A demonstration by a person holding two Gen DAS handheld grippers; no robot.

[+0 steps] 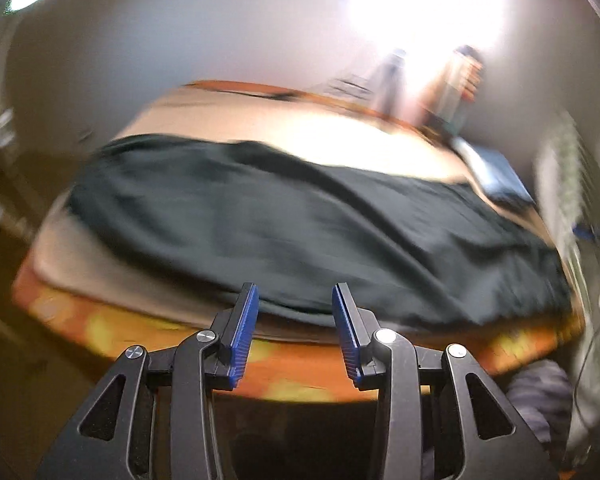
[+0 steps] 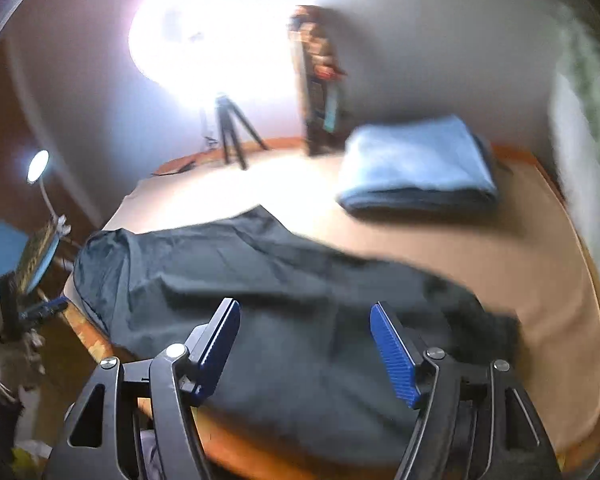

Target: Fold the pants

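Dark pants lie spread flat along the near side of a tan-covered bed. In the right wrist view the pants run from the left edge toward the right. My left gripper is open and empty, just at the near hem of the pants by the bed's edge. My right gripper is open wide and empty, hovering above the middle of the pants. Both views are motion-blurred.
A folded light blue cloth lies at the far right of the bed. A tripod with a bright lamp and a tall shelf stand behind the bed. A desk lamp and clutter sit at the left.
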